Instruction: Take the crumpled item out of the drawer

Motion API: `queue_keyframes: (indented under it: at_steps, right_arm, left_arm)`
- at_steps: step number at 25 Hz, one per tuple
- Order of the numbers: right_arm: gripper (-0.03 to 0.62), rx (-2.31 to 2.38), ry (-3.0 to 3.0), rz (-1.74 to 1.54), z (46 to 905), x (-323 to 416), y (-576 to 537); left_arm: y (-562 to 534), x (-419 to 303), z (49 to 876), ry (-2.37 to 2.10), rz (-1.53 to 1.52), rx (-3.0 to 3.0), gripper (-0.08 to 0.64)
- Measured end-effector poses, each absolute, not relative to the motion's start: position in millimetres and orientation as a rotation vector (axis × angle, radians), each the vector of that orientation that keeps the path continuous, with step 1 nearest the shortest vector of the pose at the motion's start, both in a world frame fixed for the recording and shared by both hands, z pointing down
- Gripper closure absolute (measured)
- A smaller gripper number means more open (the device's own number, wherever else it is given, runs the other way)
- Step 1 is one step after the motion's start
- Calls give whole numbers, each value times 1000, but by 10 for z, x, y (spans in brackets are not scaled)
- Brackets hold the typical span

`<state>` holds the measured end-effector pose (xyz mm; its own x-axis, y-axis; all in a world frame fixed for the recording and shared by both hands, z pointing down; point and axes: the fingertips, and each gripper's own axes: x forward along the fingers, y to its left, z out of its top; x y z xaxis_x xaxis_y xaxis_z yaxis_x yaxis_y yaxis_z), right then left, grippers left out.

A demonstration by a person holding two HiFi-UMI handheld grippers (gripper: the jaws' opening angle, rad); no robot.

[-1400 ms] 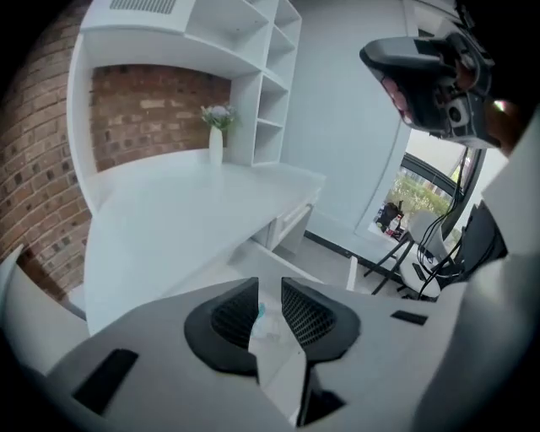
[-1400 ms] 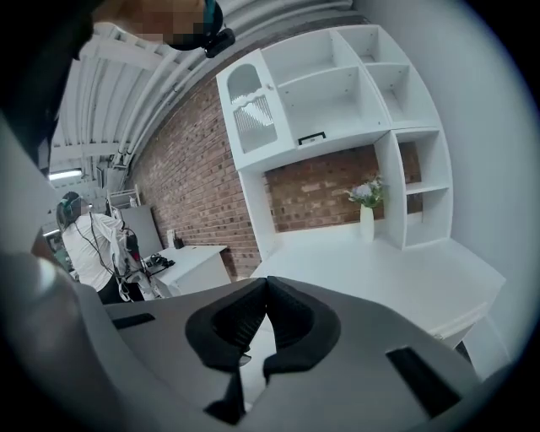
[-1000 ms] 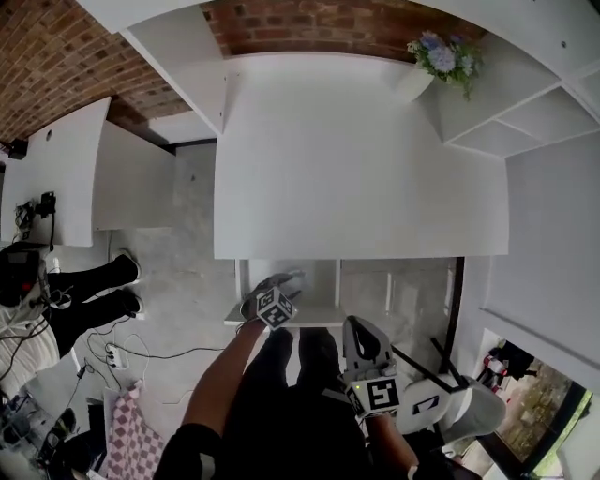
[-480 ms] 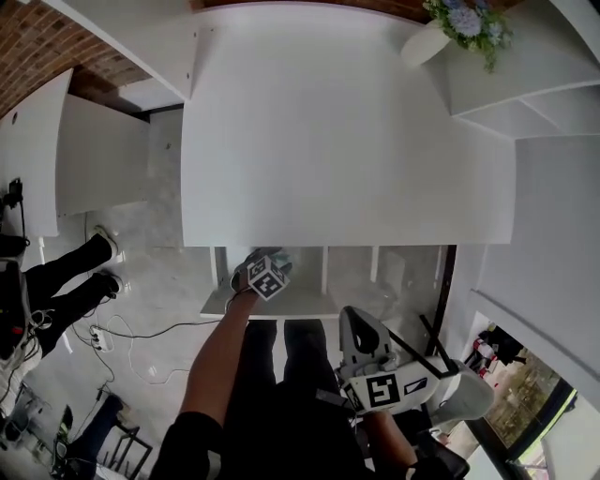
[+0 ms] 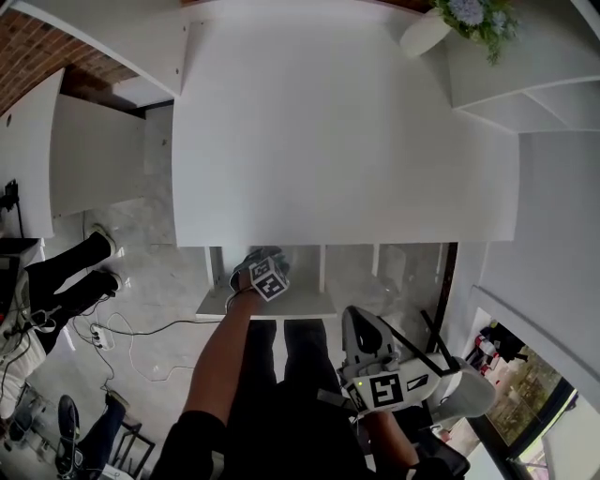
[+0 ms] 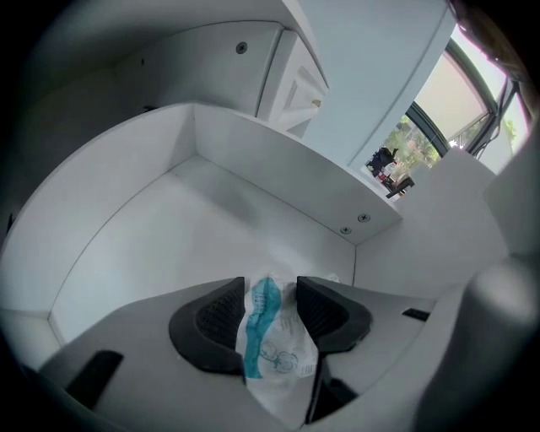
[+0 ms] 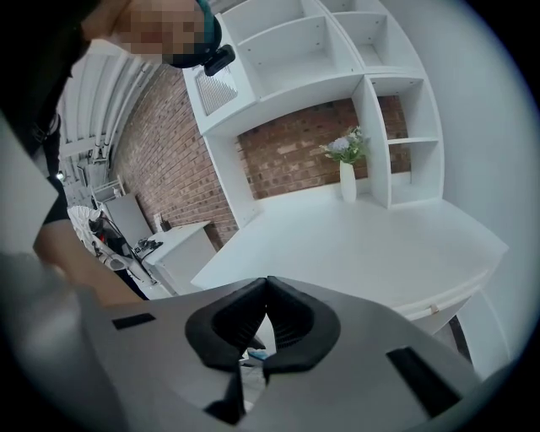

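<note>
The crumpled white-and-teal item [image 6: 272, 346] lies on the floor of the open white drawer [image 6: 152, 245], near its right wall. My left gripper [image 6: 268, 291] points steeply down into the drawer, and its jaws have just been opening. The item sits in the gap between the two dark pads [image 6: 221, 319], which stand apart and do not squeeze it. In the head view the left gripper [image 5: 262, 259] reaches into the drawer [image 5: 309, 302] under the desk edge, and the item is hidden there. My right gripper [image 5: 355, 321] hangs lower right, clear of the drawer, its pads [image 7: 267, 291] pressed together on nothing.
The white desk top [image 5: 347, 141] overhangs the drawer, with a vase of flowers [image 5: 441, 23] at its far right corner and white shelves beside it. My legs [image 5: 281, 375] stand just in front of the drawer. Another person's feet [image 5: 70, 272] and cables [image 5: 112, 333] are at the left.
My left gripper has sunk from the drawer's front edge down into the drawer. The right gripper has dropped a little. The head camera's view has shifted slightly.
</note>
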<state>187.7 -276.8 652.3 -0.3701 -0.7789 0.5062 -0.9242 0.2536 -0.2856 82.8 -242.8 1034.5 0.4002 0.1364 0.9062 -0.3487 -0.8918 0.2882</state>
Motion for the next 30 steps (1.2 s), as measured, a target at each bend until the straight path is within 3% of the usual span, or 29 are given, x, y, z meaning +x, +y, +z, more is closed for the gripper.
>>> queue_keyframes:
  at_steps: [7,21,30]
  right_arm:
    - [578,1566,-2228,792,6581,1971,-2747]
    - [578,1560,-2265,750,6483,1901,-2725]
    - [578,1548,-2347,697,6068,1641,-2605]
  left_arm:
    - [-2137,782,10370,-87,1524,2202,448]
    - [-2037,567,10213,-100,1566,2178,489]
    - [-2327,547,9325,-297,1418,2324,489]
